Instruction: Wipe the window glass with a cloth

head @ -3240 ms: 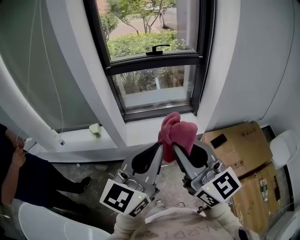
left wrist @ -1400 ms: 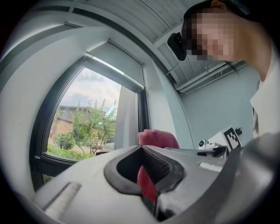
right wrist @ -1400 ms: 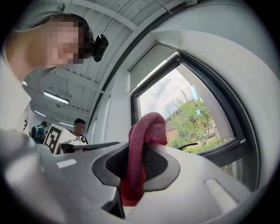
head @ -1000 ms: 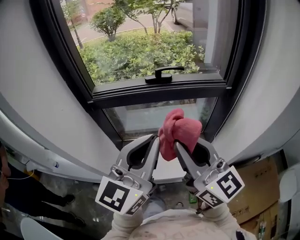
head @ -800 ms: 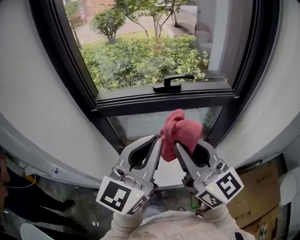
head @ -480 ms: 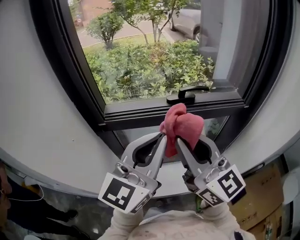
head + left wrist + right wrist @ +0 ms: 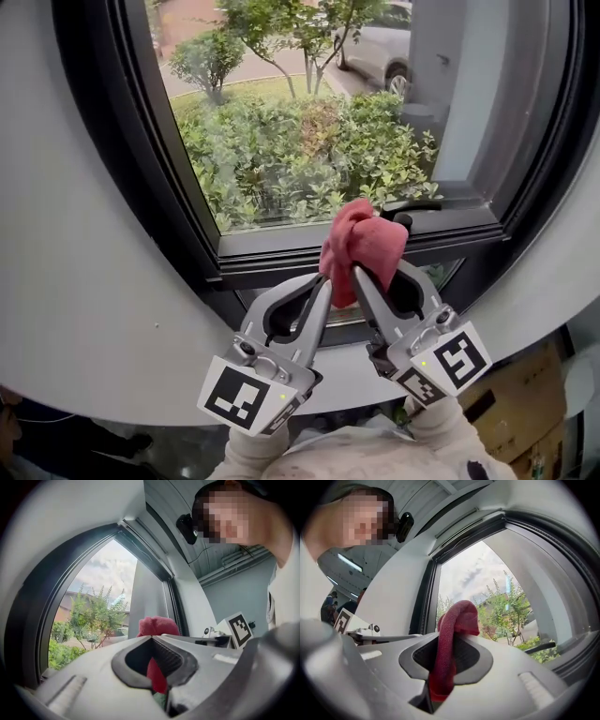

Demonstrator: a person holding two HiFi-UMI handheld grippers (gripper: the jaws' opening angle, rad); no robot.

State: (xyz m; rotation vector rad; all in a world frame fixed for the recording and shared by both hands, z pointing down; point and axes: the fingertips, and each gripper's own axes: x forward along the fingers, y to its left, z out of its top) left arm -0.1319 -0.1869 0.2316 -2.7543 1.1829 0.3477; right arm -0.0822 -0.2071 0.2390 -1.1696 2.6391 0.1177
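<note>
A pink-red cloth [image 7: 364,246] is bunched up between my two grippers, in front of the window's dark crossbar [image 7: 281,255]. The left gripper [image 7: 323,283] is shut on its left side and the right gripper [image 7: 359,276] on its right side. The large upper window glass [image 7: 300,112] lies just above the cloth, with green shrubs behind it. In the left gripper view the cloth [image 7: 158,626] pokes out above the shut jaws of the left gripper [image 7: 152,639]. In the right gripper view a fold of cloth [image 7: 451,625] runs through the shut jaws of the right gripper [image 7: 440,643].
A black window handle [image 7: 412,208] sits on the crossbar, partly hidden behind the cloth. The dark window frame [image 7: 131,122] rises on the left, with white wall [image 7: 66,253] beside it. A cardboard box [image 7: 544,422] stands at the lower right.
Both grippers have risen with the cloth, from in front of the lower pane to the level of the crossbar and handle. More of the upper glass now fills the view.
</note>
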